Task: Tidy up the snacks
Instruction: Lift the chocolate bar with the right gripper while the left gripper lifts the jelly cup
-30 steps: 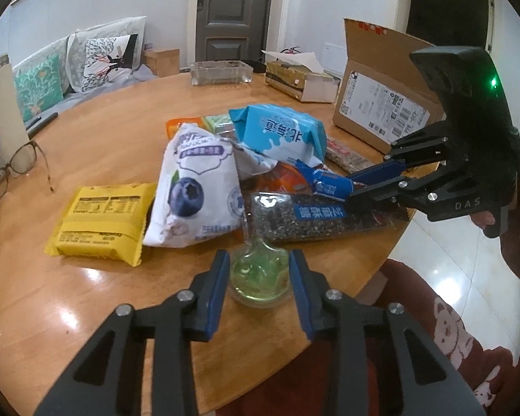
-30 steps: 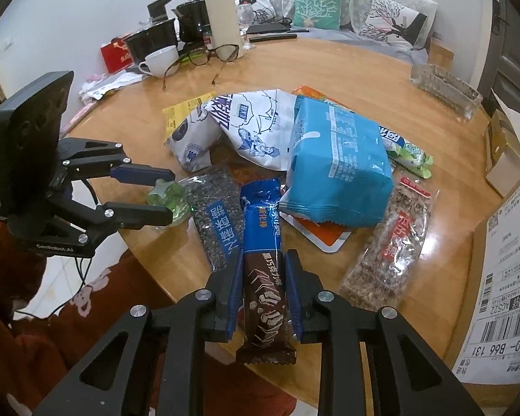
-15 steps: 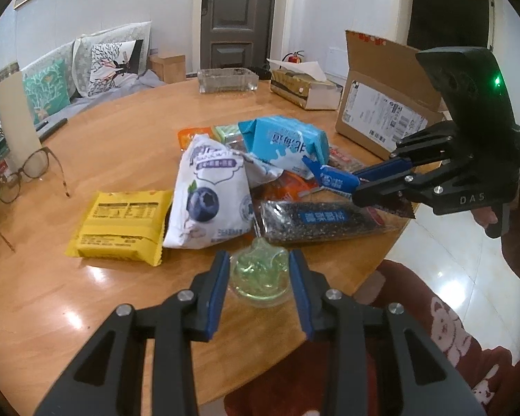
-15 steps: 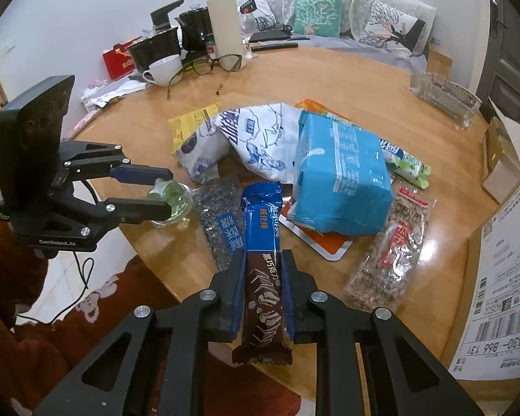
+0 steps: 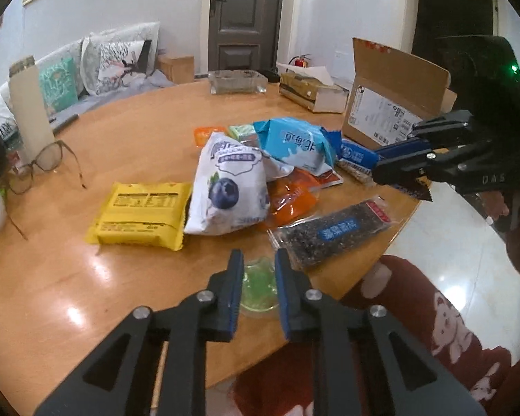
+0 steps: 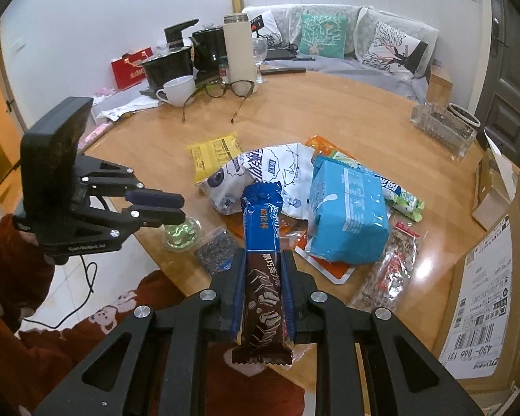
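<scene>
Pick-up step: the right gripper (image 6: pixel 261 294) clamps a blue-and-brown chocolate wafer bar (image 6: pixel 262 260); the left gripper (image 5: pixel 258 282) pinches a green jelly cup (image 5: pixel 259 286) at the round wooden table's (image 5: pixel 52 277) six-o'clock edge. Next, probably carrying both toward the cardboard box (image 5: pixel 391 104) at two o'clock.

A long chocolate wafer bar (image 6: pixel 261 260), blue at its far end and dark brown at its near end, was clamped lengthwise between the blue pads of the right gripper (image 6: pixel 261 279), its blue end pointing away and raised above the pile. A small clear cup of green jelly (image 5: pixel 259 286) sat squeezed between the pads of the left gripper (image 5: pixel 259 277). Just beyond that claw lay a clear packet of black seeds (image 5: pixel 331 230) with a blue label, a white blueberry pouch (image 5: pixel 227 190) and, to its left, a flat yellow packet (image 5: pixel 142 211). Farther off, a light blue bag (image 5: pixel 294 144) rested on the heap.
</scene>
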A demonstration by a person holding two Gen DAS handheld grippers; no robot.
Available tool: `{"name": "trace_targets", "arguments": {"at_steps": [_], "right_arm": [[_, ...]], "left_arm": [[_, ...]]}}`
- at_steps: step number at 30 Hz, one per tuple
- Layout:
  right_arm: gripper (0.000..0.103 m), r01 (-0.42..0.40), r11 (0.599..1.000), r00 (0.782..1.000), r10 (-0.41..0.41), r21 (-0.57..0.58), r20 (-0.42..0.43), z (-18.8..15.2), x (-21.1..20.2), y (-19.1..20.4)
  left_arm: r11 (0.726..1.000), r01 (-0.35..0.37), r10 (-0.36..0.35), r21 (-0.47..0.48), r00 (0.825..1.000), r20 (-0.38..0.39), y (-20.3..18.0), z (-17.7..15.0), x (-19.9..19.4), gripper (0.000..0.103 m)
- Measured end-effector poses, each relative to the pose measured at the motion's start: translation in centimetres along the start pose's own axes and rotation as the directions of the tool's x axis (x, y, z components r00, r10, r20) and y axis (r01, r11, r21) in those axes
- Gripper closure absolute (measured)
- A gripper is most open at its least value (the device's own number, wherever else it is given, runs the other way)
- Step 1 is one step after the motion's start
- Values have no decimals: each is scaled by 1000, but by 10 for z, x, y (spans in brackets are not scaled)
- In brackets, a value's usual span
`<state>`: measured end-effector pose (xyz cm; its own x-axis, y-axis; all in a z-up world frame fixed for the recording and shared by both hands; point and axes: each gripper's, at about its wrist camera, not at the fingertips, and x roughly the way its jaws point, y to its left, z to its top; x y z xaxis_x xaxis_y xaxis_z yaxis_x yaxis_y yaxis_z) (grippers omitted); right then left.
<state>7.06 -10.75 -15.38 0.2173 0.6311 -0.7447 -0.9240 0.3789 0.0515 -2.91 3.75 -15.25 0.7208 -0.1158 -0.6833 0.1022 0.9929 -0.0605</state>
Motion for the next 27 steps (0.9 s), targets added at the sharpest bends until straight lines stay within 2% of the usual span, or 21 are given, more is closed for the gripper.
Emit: {"name": "trace_targets", "arguments": {"at_steps": [5, 10, 19, 27], "right_arm": [[88, 0, 1000, 1000, 0, 17, -7, -4, 0, -1], [88, 3, 1000, 1000, -2, 25, -14, -6, 3, -6], [88, -3, 1000, 1000, 3, 29, -15, -9, 6, -7], [88, -7, 999, 1000, 8, 34, -10, -9, 8, -8]], "left_arm": [[999, 15, -14, 32, 1000, -12, -3, -5, 0, 75], [1000, 10, -9, 12, 999, -51, -1, -4, 15, 75], [999, -44, 44, -4, 998, -55, -9, -5, 15, 75], [998, -47, 46, -29, 998, -35, -5, -4, 11, 75]]}}
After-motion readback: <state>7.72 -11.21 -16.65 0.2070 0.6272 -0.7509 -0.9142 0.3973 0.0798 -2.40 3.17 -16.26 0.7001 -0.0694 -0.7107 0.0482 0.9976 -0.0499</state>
